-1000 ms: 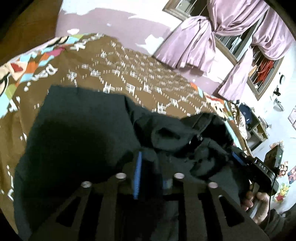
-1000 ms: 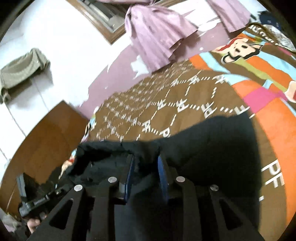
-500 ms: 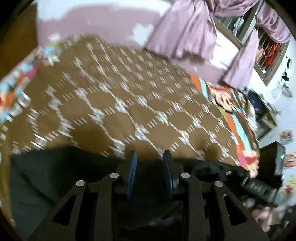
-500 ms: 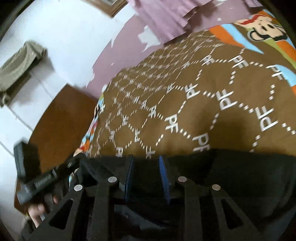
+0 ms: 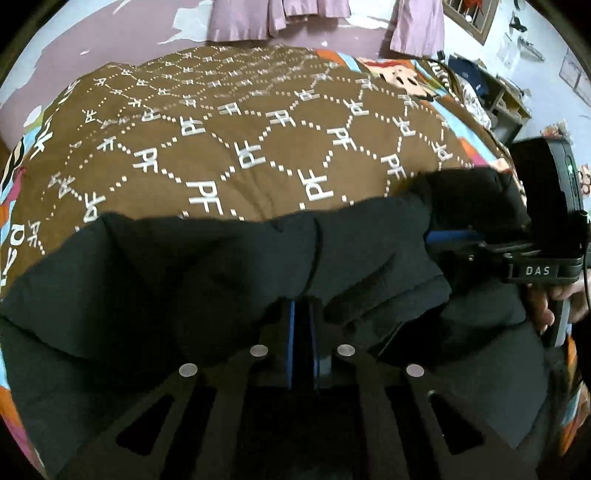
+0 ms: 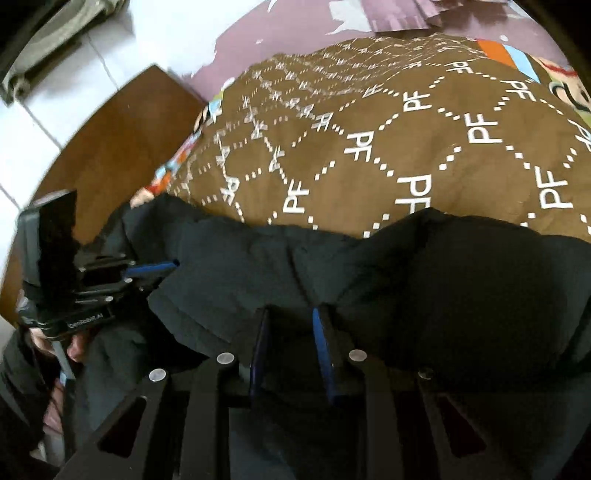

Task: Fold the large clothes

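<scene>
Left wrist view: left gripper (image 5: 302,314) clenched on black garment (image 5: 184,280), which lies on the near edge of the brown bedspread (image 5: 258,129); purple curtains (image 5: 258,18).
Right wrist view: right gripper (image 6: 290,325) jaws slightly apart, pinching the garment's fold; wooden headboard (image 6: 110,136).

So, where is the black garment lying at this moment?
The black garment lies across the near part of the brown bedspread, filling the lower half of both wrist views. The left gripper and right gripper each meet its near edge.
</scene>
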`<action>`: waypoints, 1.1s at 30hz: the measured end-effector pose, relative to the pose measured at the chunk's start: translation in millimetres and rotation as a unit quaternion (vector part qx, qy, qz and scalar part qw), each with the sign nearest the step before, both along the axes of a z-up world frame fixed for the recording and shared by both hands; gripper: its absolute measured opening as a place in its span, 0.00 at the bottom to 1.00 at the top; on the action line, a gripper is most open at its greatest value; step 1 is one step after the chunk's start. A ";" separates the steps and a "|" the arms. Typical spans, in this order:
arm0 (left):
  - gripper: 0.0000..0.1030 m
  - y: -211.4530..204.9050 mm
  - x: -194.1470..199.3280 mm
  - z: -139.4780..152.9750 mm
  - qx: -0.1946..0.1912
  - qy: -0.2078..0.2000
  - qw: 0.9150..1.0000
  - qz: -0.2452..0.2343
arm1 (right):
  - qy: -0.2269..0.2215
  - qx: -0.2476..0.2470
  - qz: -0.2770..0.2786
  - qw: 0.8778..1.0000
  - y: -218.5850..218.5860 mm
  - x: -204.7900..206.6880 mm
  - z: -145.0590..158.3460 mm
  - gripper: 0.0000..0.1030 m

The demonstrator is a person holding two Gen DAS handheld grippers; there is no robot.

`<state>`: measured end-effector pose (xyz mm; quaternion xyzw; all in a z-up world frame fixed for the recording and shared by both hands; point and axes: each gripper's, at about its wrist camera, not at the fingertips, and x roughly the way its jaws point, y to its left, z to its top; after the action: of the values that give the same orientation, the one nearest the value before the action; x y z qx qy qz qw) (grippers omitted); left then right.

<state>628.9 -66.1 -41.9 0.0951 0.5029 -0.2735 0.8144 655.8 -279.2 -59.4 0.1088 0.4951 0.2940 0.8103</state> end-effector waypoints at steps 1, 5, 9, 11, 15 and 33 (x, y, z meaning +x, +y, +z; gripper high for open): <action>0.06 1.7 -0.2 -1.7 0.001 -0.001 1.000 0.000 | -0.005 -0.013 0.006 1.000 2.9 -0.4 -1.5 0.22; 0.03 -4.7 2.1 -13.5 0.022 -0.010 1.000 0.008 | -0.016 -0.036 0.008 0.999 8.8 0.9 -9.2 0.21; 0.02 -5.0 -3.6 -15.8 0.030 -0.041 0.999 0.010 | -0.048 0.006 -0.017 0.999 -4.0 -13.5 -3.4 0.21; 0.02 2.8 -7.6 -17.0 0.010 -0.051 0.999 0.013 | -0.070 0.032 -0.045 0.996 -12.9 -18.8 9.2 0.22; 0.02 11.8 -10.9 -15.9 -0.022 -0.055 0.998 0.017 | -0.095 0.082 -0.048 0.991 -6.2 -14.9 37.0 0.25; 0.02 20.6 -13.6 -11.8 -0.056 0.001 0.998 0.004 | -0.044 -0.119 0.056 0.990 80.1 -15.0 -12.0 0.21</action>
<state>615.4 -45.5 -53.7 0.0466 0.4883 -0.2980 0.8189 640.8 -199.1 -71.4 -0.0289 0.4958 0.2826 0.8207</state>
